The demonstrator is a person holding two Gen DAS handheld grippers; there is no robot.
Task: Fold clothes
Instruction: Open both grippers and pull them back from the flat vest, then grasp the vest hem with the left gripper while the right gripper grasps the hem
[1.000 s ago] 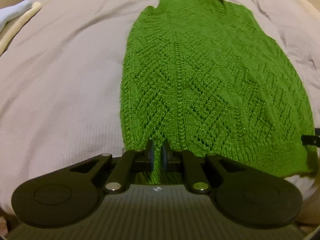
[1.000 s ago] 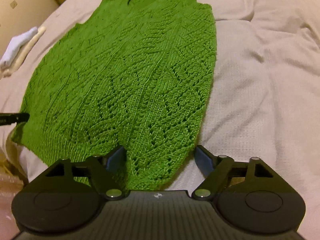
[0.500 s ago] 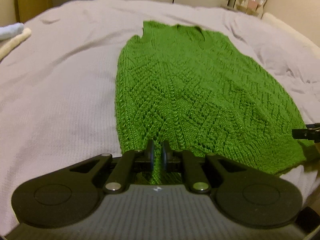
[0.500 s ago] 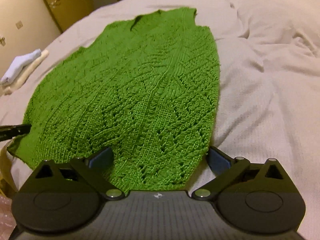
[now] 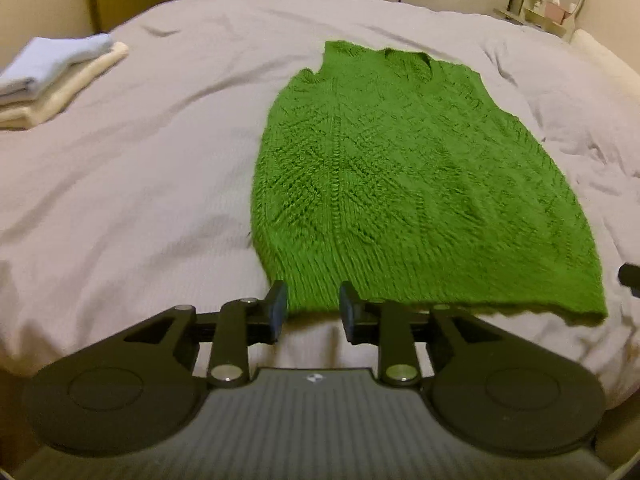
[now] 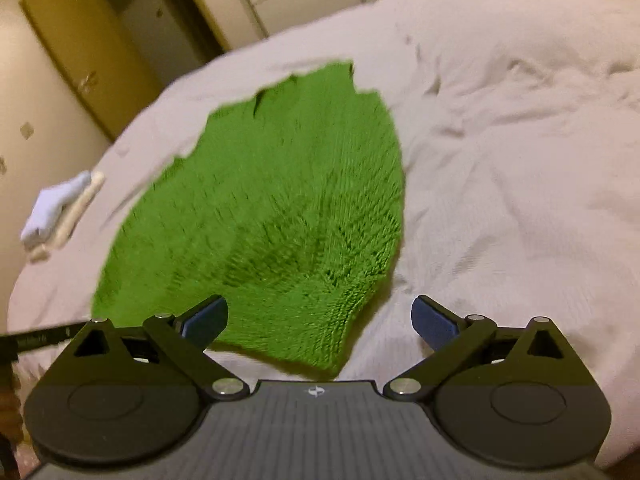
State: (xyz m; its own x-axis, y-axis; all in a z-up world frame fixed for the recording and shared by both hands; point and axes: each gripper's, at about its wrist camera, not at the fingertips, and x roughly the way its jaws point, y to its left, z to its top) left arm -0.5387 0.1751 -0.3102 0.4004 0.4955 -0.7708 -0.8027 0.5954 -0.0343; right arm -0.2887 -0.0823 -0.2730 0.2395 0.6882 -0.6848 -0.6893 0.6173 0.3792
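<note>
A green knitted vest (image 5: 404, 184) lies flat on the bed, neck away from me, hem toward me. It also shows in the right wrist view (image 6: 280, 220). My left gripper (image 5: 313, 312) is open and empty, its fingers just off the hem's left part. My right gripper (image 6: 320, 320) is wide open and empty, raised above the hem's right corner.
The bed sheet (image 5: 120, 200) is pale and wrinkled at the right. A stack of folded light towels (image 5: 52, 76) sits at the far left, also in the right wrist view (image 6: 60, 208). Wardrobe doors (image 6: 80, 40) stand behind the bed. The bed edge is close below both grippers.
My left gripper was shut on the vest's hem and has opened and let it go. Both grippers have pulled back and up from the vest. The right gripper opened wider.
</note>
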